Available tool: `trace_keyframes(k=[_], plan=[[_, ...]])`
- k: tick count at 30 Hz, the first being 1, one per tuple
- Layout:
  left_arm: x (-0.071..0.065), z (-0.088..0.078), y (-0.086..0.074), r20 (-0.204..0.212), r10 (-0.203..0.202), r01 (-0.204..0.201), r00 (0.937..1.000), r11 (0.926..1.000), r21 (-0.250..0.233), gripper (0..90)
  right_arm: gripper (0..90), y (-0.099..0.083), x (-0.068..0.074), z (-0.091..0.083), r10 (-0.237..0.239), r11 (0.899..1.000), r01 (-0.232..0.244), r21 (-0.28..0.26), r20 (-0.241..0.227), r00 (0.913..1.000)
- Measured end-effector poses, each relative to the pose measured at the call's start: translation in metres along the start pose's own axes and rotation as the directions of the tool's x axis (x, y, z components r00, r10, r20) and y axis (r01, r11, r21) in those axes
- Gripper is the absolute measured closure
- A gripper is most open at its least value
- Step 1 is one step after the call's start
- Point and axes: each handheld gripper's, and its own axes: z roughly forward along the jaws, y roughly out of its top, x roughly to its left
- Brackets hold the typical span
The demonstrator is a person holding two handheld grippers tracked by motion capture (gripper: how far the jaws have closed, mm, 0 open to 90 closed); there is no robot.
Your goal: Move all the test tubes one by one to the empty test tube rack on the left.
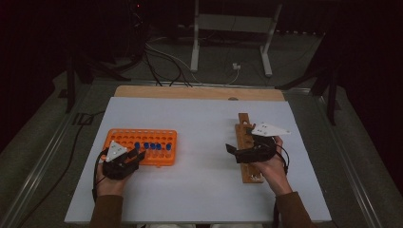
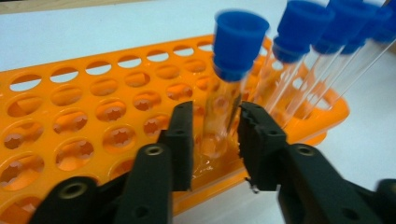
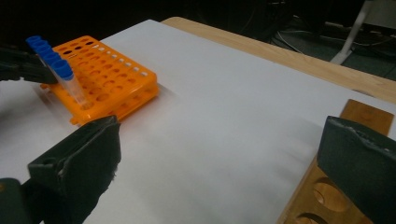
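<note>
1. Closest to us, the left gripper [image 2: 215, 140] has its black jaws either side of a tube [image 2: 223, 102] with a small gap on each side, so they're slightly spread and not pinching it.
2. That tube stands tilted in a near-edge hole of the orange rack [image 2: 84, 121], next to a row of other capped tubes [image 2: 322, 56].
3. Risk: nudging the leaning tube could tip it into its neighbours or drag the rack.
4. It's clear, empty-looking, with a chunky blue cap [image 2: 239, 39].
5. Our right gripper [image 3: 219, 172] sits wide open over the wooden rack [image 3: 327, 196].
</note>
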Motion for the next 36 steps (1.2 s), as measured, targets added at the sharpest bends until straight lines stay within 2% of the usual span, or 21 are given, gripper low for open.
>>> trace_keyframes(k=[2,4,7,9,11,14,17,22,25,28,36], plan=[[0.002,-0.004,0.001,-0.006,-0.012,0.012,0.9999,0.9999,-0.012,60.6,0.0,-0.001,-0.001,-0.001,0.004,1.0,-0.004,-0.001,0.003,1.0],[0.003,-0.01,0.003,0.008,-0.032,0.032,0.9995,0.9987,-0.039,58.9,0.0,-0.002,-0.003,-0.003,0.004,1.0,-0.004,-0.002,0.009,0.9999],[0.004,-0.02,0.005,0.031,-0.06,0.063,0.9977,0.9936,-0.094,56.6,0.0,-0.003,-0.006,-0.005,0.011,1.0,-0.01,-0.008,0.019,0.9998],[0.005,-0.026,0.007,0.034,-0.064,0.068,0.9973,0.9901,-0.123,54.5,0.0,-0.004,-0.007,-0.007,0.016,1.0,-0.016,-0.014,0.025,0.9996],[0.007,-0.032,0.008,0.021,-0.069,0.071,0.9974,0.9853,-0.155,52.9,0.0,-0.005,-0.009,-0.01,0.017,1.0,-0.016,-0.024,0.032,0.9993],[0.009,-0.042,0.011,0.029,-0.067,0.072,0.9973,0.975,-0.211,52.7,0.0,-0.008,-0.013,-0.014,0.019,0.999,-0.017,-0.043,0.052,0.9985],[0.012,-0.051,0.013,0.029,-0.068,0.073,0.9972,0.9659,-0.248,43.0,0.0,-0.012,-0.017,-0.021,0.032,0.997,-0.027,-0.067,0.068,0.9972],[0.011,-0.058,0.013,-0.038,-0.055,0.043,0.9977,0.9618,-0.27,24.3,0.0,-0.024,-0.019,-0.03,0.008,0.997,0.002,-0.083,0.117,0.9931],[0.01,-0.06,0.013,-0.062,-0.041,0.022,0.9972,0.9596,-0.281,14.2,0.0,-0.035,-0.022,-0.035,0.024,0.995,-0.01,-0.098,0.14,0.9899],[0.009,-0.06,0.013,-0.075,-0.035,0.013,0.9965,0.9607,-0.277,4.0,0.0,-0.044,-0.026,-0.039,0.046,0.994,-0.029,-0.109,0.156,0.9867],[0.01,-0.06,0.012,-0.081,-0.031,0.007,0.9963,0.9611,-0.276,0.6,0.0,-0.063,-0.031,-0.053,0.081,0.987,-0.053,-0.154,0.18,0.9803]])
